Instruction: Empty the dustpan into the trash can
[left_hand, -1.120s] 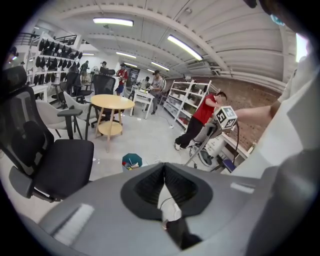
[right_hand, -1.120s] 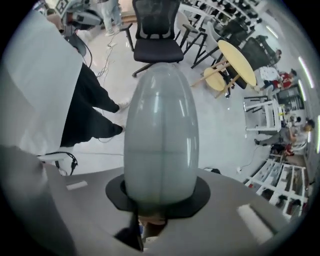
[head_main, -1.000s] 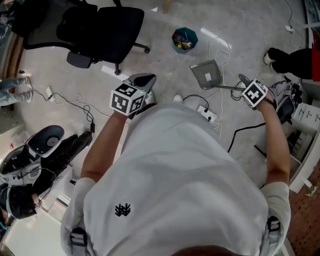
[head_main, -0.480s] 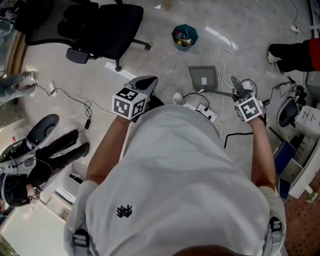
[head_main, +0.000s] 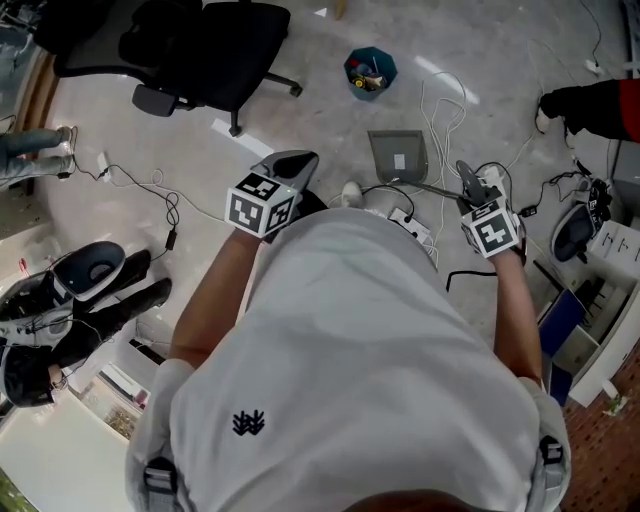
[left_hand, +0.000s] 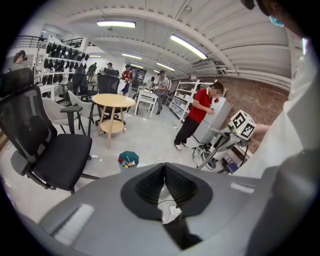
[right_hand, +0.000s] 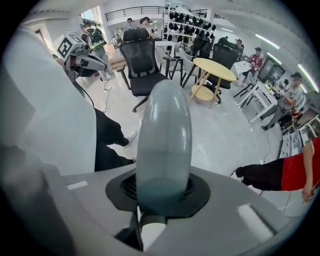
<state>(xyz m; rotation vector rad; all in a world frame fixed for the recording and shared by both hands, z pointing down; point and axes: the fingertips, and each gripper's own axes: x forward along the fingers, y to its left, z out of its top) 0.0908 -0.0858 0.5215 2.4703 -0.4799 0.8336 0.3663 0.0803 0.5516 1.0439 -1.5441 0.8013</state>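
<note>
**Two grippers raised, one clamped on the dustpan's handle**

Seen from the head view, a black mesh office chair (head_main: 205, 45) stands at 11 o'clock on the pale floor. Right of it, the grey left gripper (head_main: 292, 160) with its black-and-white marker cube is held out in front of the person's white shirt. In the left gripper view its jaws are pressed together at the tips, with nothing between them.

Further right, at 12 o'clock in the head view, sits the small teal trash can (head_main: 370, 72) with scraps of rubbish inside. The flat grey dustpan (head_main: 398, 155), with a white label in its middle, is at 5 o'clock from the trash can and clearly apart from it. Whether the pan rests on the floor or hangs just above it cannot be told. A white power strip (head_main: 412, 222) with trailing cables lies at 6 o'clock from the pan.

A thin handle rod (head_main: 435, 187) runs from the pan toward 4 o'clock and ends at the right gripper (head_main: 468, 180). In the right gripper view the jaws are closed on the rounded grey-blue grip (right_hand: 165, 145) at the end of that handle, and the grip stands up between the dark pads.

At 2 o'clock, by the edge of the head view, is a person in a red top and black trousers (head_main: 590, 105).
</note>
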